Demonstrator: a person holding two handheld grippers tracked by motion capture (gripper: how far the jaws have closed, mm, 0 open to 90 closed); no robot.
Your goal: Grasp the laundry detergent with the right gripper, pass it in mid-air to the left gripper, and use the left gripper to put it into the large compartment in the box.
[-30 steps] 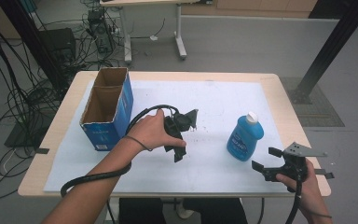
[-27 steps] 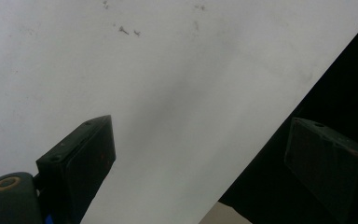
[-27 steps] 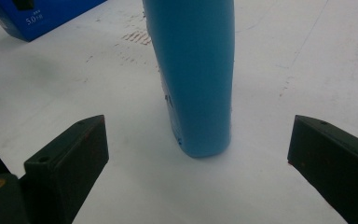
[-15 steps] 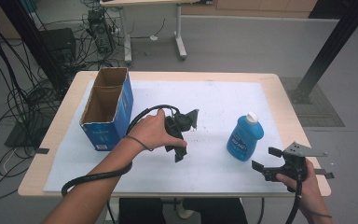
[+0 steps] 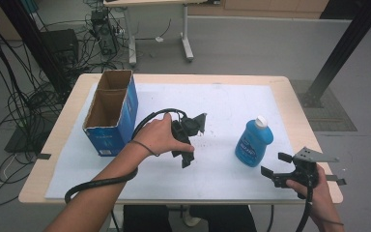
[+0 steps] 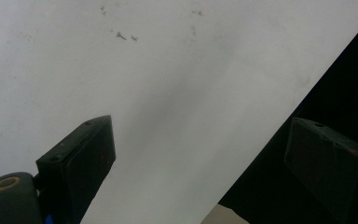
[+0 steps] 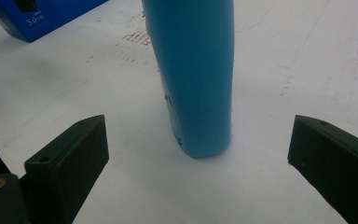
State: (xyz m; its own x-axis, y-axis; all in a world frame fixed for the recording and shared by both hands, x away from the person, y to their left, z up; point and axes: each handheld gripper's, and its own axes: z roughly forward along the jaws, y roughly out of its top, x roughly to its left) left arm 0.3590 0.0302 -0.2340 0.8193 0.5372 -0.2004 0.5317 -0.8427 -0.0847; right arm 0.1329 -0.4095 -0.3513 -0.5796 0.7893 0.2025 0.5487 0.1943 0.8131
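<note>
A blue bottle (image 5: 253,142) with a white cap stands upright on the white mat (image 5: 232,101), right of centre. My right gripper (image 5: 272,163) hangs near the front right edge, just to the bottle's right and pointing at it. In the right gripper view the bottle (image 7: 193,70) rises straight ahead of the right gripper (image 7: 198,122), whose jaws stand wide apart without touching it. A hand holds my left gripper (image 5: 195,142) over the mat's middle. In the left gripper view the left gripper (image 6: 198,135) is open above bare mat, with nothing between its jaws.
An open blue cardboard box (image 5: 111,113) lies at the table's left, and its corner (image 7: 42,14) shows in the right gripper view. Cables trail from both grippers. A black post (image 5: 340,53) stands beyond the right edge. Desk legs and wiring sit on the floor behind.
</note>
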